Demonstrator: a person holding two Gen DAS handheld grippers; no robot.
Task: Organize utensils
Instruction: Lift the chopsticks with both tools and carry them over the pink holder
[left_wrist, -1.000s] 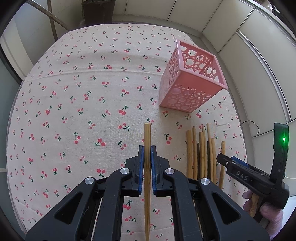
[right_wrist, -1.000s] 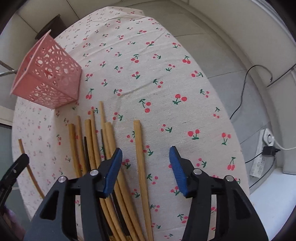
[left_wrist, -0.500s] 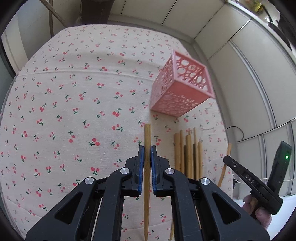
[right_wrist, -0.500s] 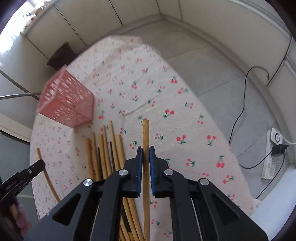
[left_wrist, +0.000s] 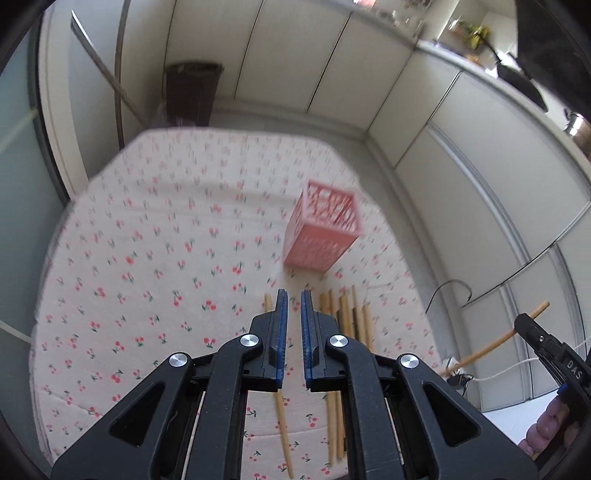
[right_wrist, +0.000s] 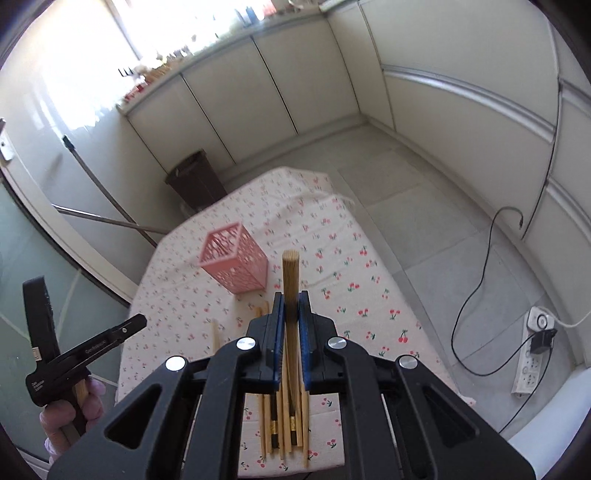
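Observation:
A pink perforated holder (left_wrist: 322, 229) stands on the cherry-print tablecloth (left_wrist: 155, 258); it also shows in the right wrist view (right_wrist: 234, 258). My left gripper (left_wrist: 290, 306) is raised above the table, jaws slightly apart and empty. A single chopstick (left_wrist: 282, 417) lies on the cloth below it. Several wooden chopsticks (left_wrist: 347, 317) lie side by side to its right. My right gripper (right_wrist: 290, 306) is shut on a wooden chopstick (right_wrist: 290, 277), lifted high, pointing toward the holder. That gripper and chopstick show at the right of the left view (left_wrist: 532, 325).
A dark bin (left_wrist: 192, 92) stands on the floor beyond the table. A metal pole (right_wrist: 107, 195) leans at the left. A power strip (right_wrist: 535, 354) and cable lie on the floor at the right. Cabinets line the walls.
My left gripper let go of its chopstick, which now lies on the cloth, and rose. My right gripper closed on a chopstick from the row and lifted it high.

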